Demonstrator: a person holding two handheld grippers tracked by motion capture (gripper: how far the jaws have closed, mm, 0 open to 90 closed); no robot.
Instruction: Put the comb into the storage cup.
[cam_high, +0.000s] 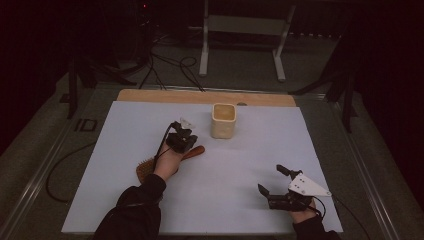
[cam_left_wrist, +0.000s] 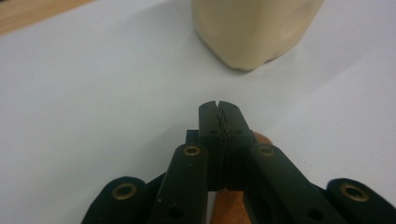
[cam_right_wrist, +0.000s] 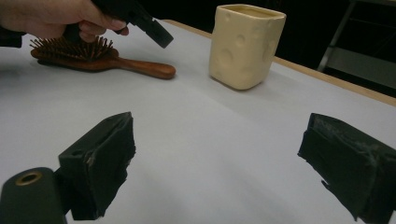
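A wooden hairbrush (cam_high: 145, 170) lies bristles up on the white sheet (cam_high: 240, 160), with its handle pointing toward a cream, cheese-patterned cup (cam_high: 223, 120). My left gripper (cam_high: 186, 133) hovers just over the brush handle. Its jaws (cam_left_wrist: 218, 109) are shut together with nothing between them, and the orange handle (cam_left_wrist: 229, 205) shows beneath. In the right gripper view the left gripper (cam_right_wrist: 161, 37) tilts down above the hairbrush (cam_right_wrist: 93, 58), beside the cup (cam_right_wrist: 245, 44). My right gripper (cam_high: 270, 179) rests near the front right, open and empty (cam_right_wrist: 215, 144). Ahead of the left jaws stands the cup (cam_left_wrist: 252, 28).
A wooden table edge (cam_high: 200, 96) runs behind the sheet. Beyond it on the floor stand a metal frame (cam_high: 245, 25) and loose black cables (cam_high: 170, 65). Bare sheet lies between the two grippers.
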